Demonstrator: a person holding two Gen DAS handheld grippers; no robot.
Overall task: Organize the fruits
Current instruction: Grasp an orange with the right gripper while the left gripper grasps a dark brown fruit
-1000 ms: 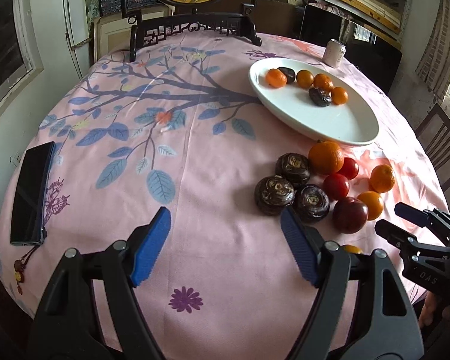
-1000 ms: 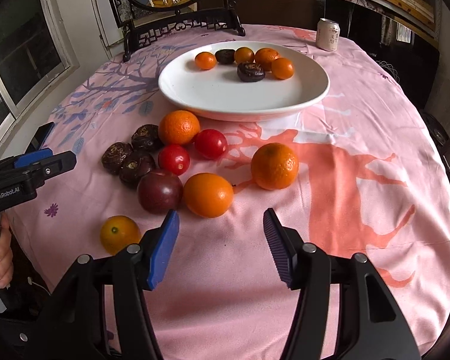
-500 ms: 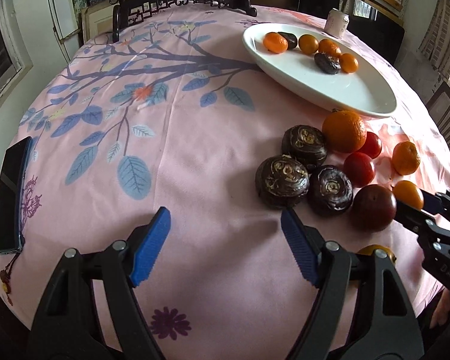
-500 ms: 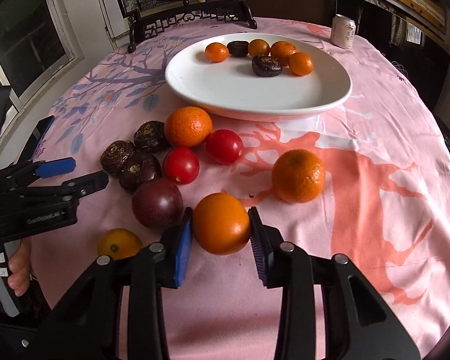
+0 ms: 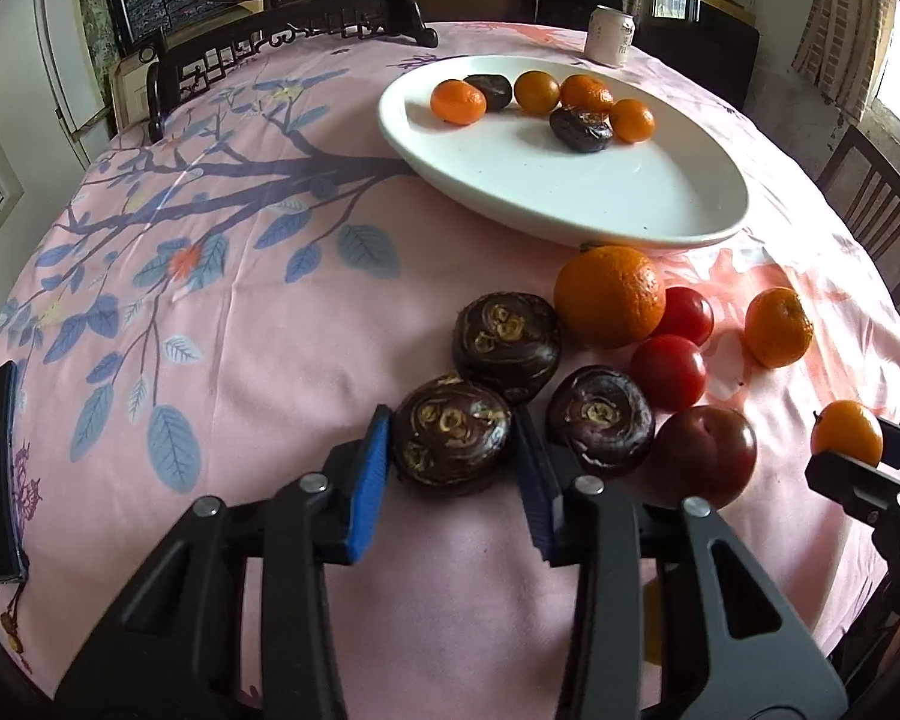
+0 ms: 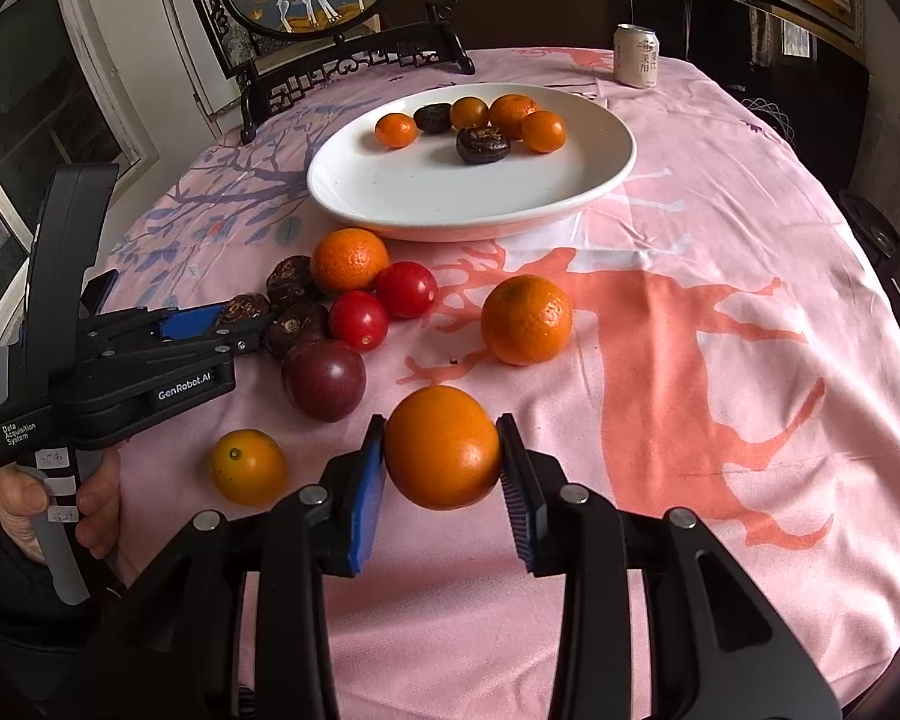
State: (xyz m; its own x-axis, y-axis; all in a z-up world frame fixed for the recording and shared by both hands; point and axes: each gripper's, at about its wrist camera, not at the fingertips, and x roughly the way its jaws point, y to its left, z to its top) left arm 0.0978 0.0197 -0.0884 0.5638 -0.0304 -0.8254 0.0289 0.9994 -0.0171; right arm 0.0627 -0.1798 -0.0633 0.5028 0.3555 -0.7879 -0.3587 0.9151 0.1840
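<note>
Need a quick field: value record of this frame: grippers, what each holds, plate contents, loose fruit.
left gripper: shut on water chestnut
right gripper: shut on orange
white plate: four small oranges, two dark chestnuts, at the far side
loose on tablecloth: two oranges, two red tomatoes, a dark plum, two more chestnuts, one small yellow-orange fruit
background: drink can

The left tongs (image 5: 453, 441) reach forward low with blue-padded jaws closed against a dark brown object, while the right tongs (image 6: 442, 450) likewise clamp a round orange one, a bare hand (image 6: 54, 495) gripping the left handle.
</note>
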